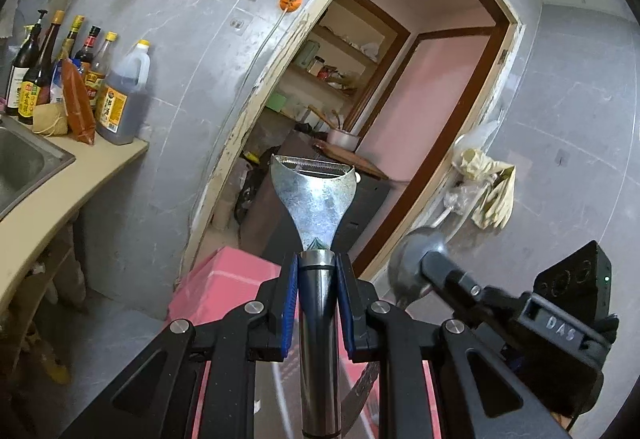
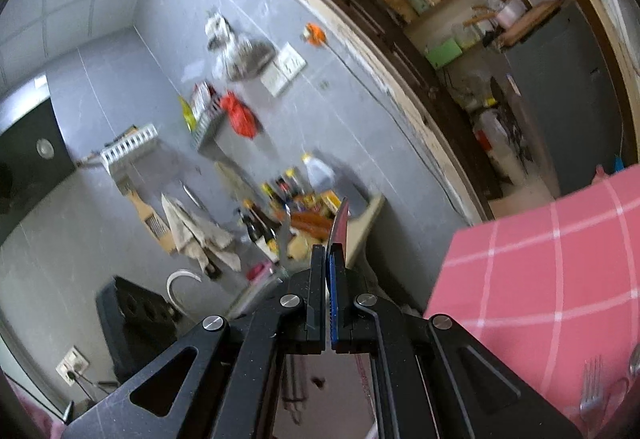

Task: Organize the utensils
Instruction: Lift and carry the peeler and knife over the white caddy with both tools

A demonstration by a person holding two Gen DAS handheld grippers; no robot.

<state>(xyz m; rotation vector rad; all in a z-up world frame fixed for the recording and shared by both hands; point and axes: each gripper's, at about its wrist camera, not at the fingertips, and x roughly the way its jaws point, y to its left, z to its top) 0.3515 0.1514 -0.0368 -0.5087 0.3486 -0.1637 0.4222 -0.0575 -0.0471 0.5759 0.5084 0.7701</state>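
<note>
A grey tiled wall point(image 1: 180, 51) with a doorway point(image 1: 400, 99) fills both views. On the left a tabletop point(image 1: 60, 191) carries a sink point(image 1: 24, 163) and bottles point(image 1: 72, 79). A pink checked cloth point(image 2: 540, 279) lies low on the right, with a fork point(image 2: 590, 387) on it. The left tongs point(image 1: 317, 267) are clamped on a metal peeler point(image 1: 313, 199), gripping its handle, blade end forward in the air. The right tongs point(image 2: 329, 263) are clenched on a knife point(image 2: 340, 227), its blade pointing up.
</note>
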